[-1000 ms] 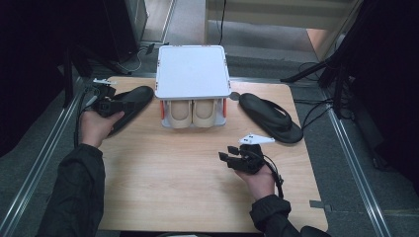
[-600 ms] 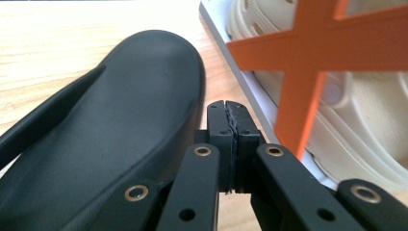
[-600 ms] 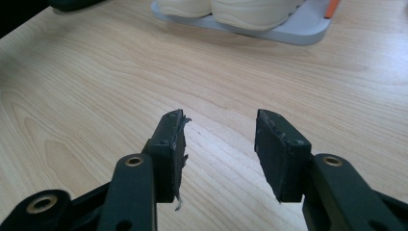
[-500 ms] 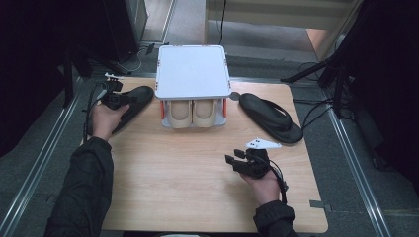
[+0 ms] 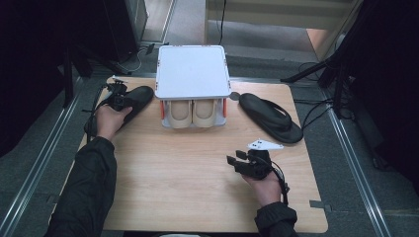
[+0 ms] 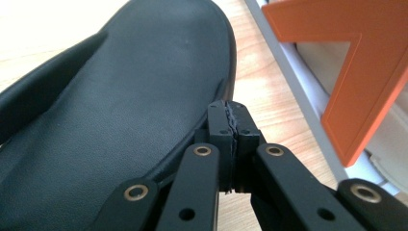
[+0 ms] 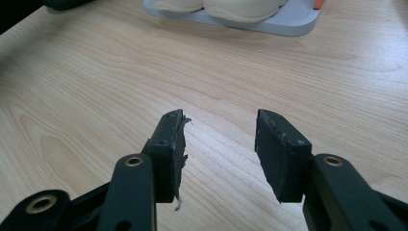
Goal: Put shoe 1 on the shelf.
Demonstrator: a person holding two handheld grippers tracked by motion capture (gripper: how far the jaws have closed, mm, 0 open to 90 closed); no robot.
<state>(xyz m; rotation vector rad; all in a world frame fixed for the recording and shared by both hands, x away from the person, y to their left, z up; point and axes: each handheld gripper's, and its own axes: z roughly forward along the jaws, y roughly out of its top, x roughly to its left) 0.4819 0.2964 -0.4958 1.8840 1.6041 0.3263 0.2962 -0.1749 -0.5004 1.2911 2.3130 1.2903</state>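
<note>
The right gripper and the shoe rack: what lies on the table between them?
Nothing: in the right gripper view, bare wood runs from the open right gripper to the shoe rack, and the high view agrees.

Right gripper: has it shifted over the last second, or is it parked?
Yes. The right gripper has drawn back toward the person's edge of the table, farther from the white rack than before, jaws open over bare wood.

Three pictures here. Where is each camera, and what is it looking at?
High view: above the table, looking down; both forearms and hands enter from below.
Left gripper view: rides the left gripper, jaws closed beside the black sandal.
Right gripper view: rides the right gripper, jaws apart over bare wood.
Shared: the shoe rack with its cream shoes.
</note>
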